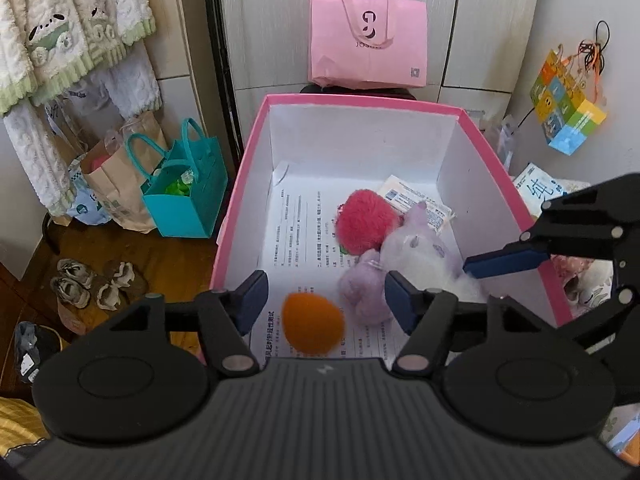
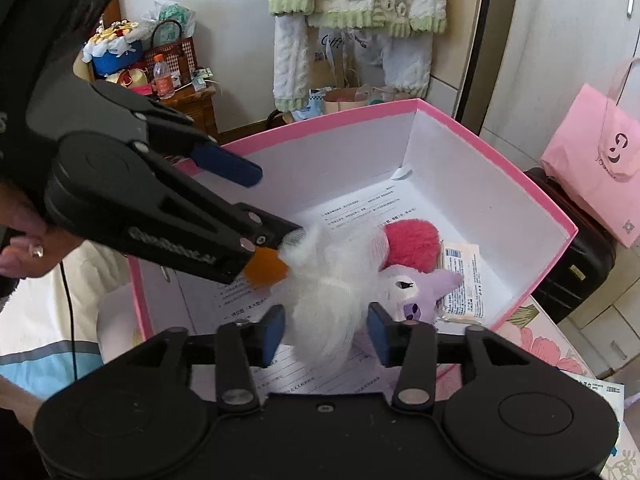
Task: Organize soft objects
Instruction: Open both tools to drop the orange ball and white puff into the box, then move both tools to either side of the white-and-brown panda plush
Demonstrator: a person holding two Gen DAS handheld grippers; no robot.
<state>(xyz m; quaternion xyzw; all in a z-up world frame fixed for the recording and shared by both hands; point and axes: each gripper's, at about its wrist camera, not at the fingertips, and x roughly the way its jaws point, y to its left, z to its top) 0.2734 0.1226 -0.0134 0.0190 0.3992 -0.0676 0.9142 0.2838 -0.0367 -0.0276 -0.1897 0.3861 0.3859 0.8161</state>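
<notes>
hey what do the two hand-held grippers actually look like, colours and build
Both are matte black plastic. The left hand-held gripper has a ribbed body with a small lightning-bolt mark, round side discs, silver pivot pins on angular linkage arms, and dark blue finger pads. The right hand-held gripper matches it. A bare hand holds the left one, with a thin black cable beneath.

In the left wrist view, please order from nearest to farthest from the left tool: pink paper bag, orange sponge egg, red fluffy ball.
1. Orange sponge egg, between the left tool's fingers.
2. Red fluffy ball, mid-box.
3. Pink paper bag, behind the box.
</notes>
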